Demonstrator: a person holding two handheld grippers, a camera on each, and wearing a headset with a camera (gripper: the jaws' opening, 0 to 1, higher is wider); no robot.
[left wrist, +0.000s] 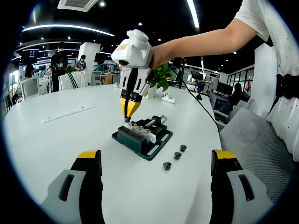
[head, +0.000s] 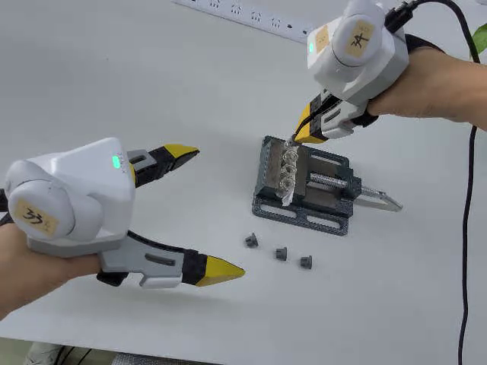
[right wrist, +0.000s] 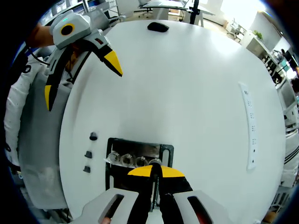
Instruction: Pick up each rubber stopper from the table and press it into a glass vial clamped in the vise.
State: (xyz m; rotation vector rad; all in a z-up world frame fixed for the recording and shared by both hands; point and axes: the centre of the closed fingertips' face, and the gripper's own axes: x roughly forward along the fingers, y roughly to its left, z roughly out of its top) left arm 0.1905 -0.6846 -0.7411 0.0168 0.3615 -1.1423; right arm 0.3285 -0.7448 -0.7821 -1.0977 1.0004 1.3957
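Vise (head: 304,215): glass vials (head: 288,171) are clamped in a row. Right tool (head: 294,141) is narrowed at the end vial; whether anything is held cannot be told. Three rubber stoppers (head: 281,253) are laid on the tabletop (head: 152,91) beside the vise. Left tool (head: 219,211) is held wide, well apart from it. The vials' mouths are shown from above in the right gripper view.

In the head view the table (head: 114,76) is open from 7 to 11 o'clock of the vise (head: 306,214), and the left gripper (head: 217,211) hangs there with its jaws wide apart. At 6 o'clock three stoppers (head: 281,253) sit near the base with gaps between them. At 3 o'clock the vise screw (head: 377,199) juts out with a cable (head: 466,228) beyond it, and the right gripper (head: 298,140), jaws together, covers the 12 o'clock end of the vials (head: 288,173).
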